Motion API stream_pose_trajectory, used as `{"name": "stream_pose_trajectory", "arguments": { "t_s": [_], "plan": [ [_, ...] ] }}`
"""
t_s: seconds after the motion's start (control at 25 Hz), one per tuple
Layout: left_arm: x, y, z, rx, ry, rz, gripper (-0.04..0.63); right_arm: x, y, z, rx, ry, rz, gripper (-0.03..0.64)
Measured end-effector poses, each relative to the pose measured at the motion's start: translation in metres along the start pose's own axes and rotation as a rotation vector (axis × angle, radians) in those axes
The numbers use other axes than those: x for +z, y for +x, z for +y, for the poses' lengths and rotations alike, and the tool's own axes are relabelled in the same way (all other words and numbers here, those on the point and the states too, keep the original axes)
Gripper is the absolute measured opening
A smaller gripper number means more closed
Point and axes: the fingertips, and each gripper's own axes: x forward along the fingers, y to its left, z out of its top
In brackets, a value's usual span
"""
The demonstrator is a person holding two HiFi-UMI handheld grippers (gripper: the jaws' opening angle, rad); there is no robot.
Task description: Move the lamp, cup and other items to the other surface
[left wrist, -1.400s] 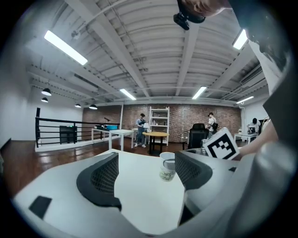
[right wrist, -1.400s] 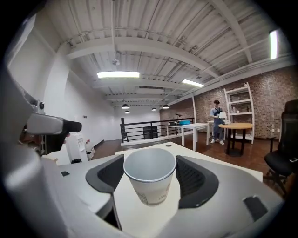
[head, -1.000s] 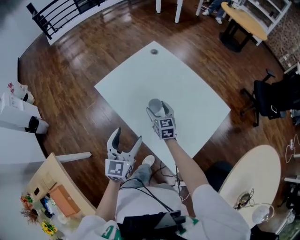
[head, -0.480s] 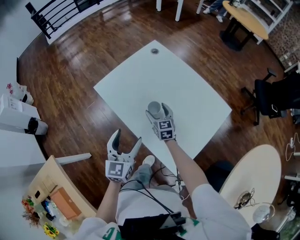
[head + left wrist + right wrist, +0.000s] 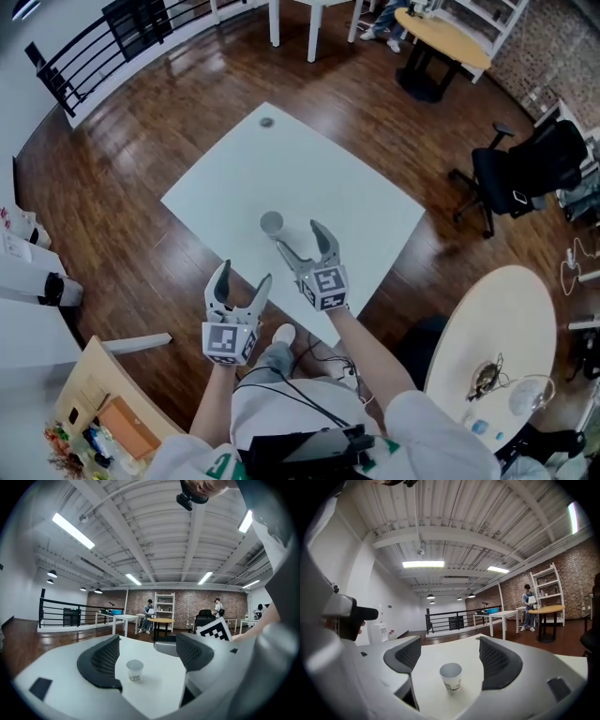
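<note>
Cup stands toward table's near edge, apparently delivered. Right gripper jaws just opened wide, clear of it. Left gripper wide, empty.

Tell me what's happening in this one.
A person holds a two-jaw gripper in each hand at a white table. A paper cup stands upright on the table, just ahead of the right gripper, whose jaws have just been opening and touch nothing. The left gripper hangs open and empty by the table's near edge.
</note>
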Motion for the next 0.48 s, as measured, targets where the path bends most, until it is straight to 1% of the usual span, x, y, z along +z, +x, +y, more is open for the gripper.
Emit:
{"name": "stream_pose_trajectory", "arguments": {
  "t_s": [0.12,0.24,0.36,0.48],
  "plan": [
    [0.010,-0.002,-0.017,-0.036,0.003,-0.017,0.365,0.030,-0.045,-0.018,-0.068,0.017,-0.070,0.417],
    [0.021,0.001,-0.040,-0.096,0.008,-0.015,0.365,0.057,-0.095,-0.042,-0.154,0.022,-0.129,0.417],
    [0.027,0.009,-0.071,-0.175,0.014,-0.021,0.365,0.072,-0.152,-0.071,-0.277,-0.016,-0.151,0.417],
    [0.031,0.017,-0.108,-0.253,0.021,-0.035,0.365,0.077,-0.213,-0.094,-0.393,-0.038,-0.157,0.416]
  ]
}}
